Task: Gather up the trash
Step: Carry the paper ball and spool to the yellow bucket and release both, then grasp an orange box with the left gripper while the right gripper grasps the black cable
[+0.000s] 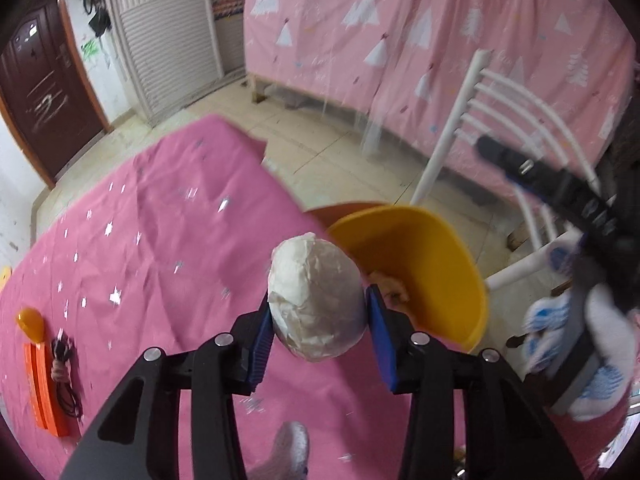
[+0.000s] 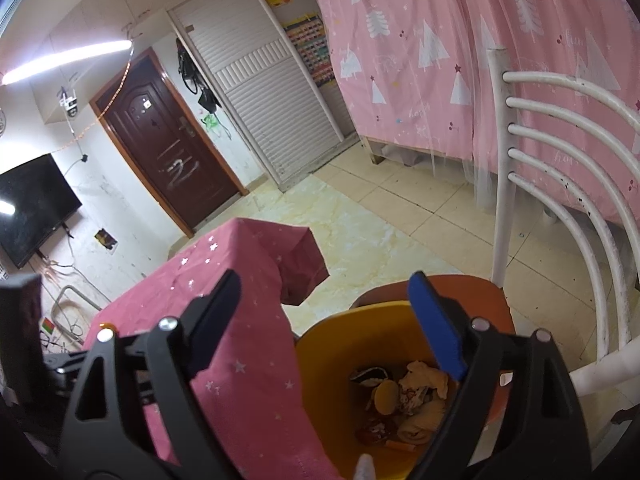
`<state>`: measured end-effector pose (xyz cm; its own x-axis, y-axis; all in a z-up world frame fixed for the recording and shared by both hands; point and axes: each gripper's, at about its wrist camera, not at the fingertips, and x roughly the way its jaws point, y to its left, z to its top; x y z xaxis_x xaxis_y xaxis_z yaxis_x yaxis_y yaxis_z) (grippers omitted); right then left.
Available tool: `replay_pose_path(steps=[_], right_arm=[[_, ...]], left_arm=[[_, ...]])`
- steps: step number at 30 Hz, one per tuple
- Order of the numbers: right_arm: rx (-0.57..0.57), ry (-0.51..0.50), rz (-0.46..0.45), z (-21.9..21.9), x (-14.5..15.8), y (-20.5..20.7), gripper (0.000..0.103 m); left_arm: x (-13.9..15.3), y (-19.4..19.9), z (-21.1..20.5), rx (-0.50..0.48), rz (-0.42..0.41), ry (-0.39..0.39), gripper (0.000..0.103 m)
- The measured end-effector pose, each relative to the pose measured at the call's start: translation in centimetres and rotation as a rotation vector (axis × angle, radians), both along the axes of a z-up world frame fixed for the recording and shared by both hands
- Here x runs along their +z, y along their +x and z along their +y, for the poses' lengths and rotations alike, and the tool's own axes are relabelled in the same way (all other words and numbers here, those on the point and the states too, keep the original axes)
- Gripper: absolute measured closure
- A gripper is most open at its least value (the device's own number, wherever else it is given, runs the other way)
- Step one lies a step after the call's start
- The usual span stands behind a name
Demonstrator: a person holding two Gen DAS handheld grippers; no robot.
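Now the left hand-held gripper (image 1: 318, 330) clamps a paper ball (image 1: 316, 300); the right hand-held gripper (image 2: 326, 328) gapes empty over the yellow bin (image 2: 340, 360).

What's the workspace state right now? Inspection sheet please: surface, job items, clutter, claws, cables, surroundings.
Surface: table under a pink star-print cloth, wrinkled.
Job's things: crumpled white paper ball held in the left claw, near the rim of the yellow bin; bin sits on an orange chair seat and already holds mixed scraps.
Clutter: orange curved piece and a yellow spoon-like item at the table's left edge.
Grippers: left claw shut on the ball; right claw open, empty, above the bin.
Cables: black cord bundled beside the orange piece.
Surroundings: white chair back, pink curtain, brown door, wall TV, tiled floor.
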<state>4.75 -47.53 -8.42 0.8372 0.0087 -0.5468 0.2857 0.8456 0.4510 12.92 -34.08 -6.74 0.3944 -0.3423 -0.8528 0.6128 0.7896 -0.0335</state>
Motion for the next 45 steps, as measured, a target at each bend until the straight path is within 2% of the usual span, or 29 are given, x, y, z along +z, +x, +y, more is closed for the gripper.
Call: replay_pose_path(steps=[5, 8, 9, 10, 12, 18, 21, 25, 30, 37, 45], right_arm=[[-0.022, 0.006, -0.017, -0.6, 0.2, -0.5, 0.02], [-0.057, 0.014, -0.036, -1.2, 0.4, -1.1, 0.017], [-0.068, 0.016, -0.041, -1.4, 0.4, -1.3, 0.017], [-0.086, 0.019, -0.046, -1.7, 0.4, -1.6, 0.016], [-0.105, 0.026, -0.05, -2.2, 0.4, -2.1, 0.016], [-0.121, 0.038, -0.052, -2.6, 0.2, -2.2, 0.016], [-0.105, 0.025, -0.056, -1.7, 0.5, -2.1, 0.016], [-0.072, -0.01, -0.065, 0.1, 1.4, -1.7, 0.012], [0.0, -0.044, -0.062, 3.7, 2.2, -0.8, 0.012], [0.15, -0.097, -0.024, 10.7, 2.6, 2.4, 0.012], [0.282, -0.151, 0.023, 17.5, 2.8, 5.6, 0.012]], left_arm=[[2.2, -0.9, -2.7, -0.033, -0.043, -0.069, 0.067], [2.4, -0.7, -4.0, -0.027, -0.042, -0.091, 0.065], [2.4, -0.7, -4.3, -0.027, -0.036, -0.103, 0.059], [2.3, -0.6, -4.5, -0.031, -0.022, -0.119, 0.045], [2.2, -0.5, -4.6, -0.031, 0.005, -0.145, 0.028], [1.5, -0.5, -3.8, -0.008, 0.0, -0.126, 0.027], [1.1, 0.3, -2.6, 0.038, 0.011, -0.104, 0.026], [1.4, 1.5, 0.4, 0.091, 0.022, -0.128, 0.025], [2.6, 2.2, 5.5, 0.161, -0.02, -0.156, 0.024], [3.6, 3.0, 12.9, 0.245, -0.096, -0.124, 0.023], [3.2, 4.6, 21.5, 0.358, -0.112, -0.106, 0.023]])
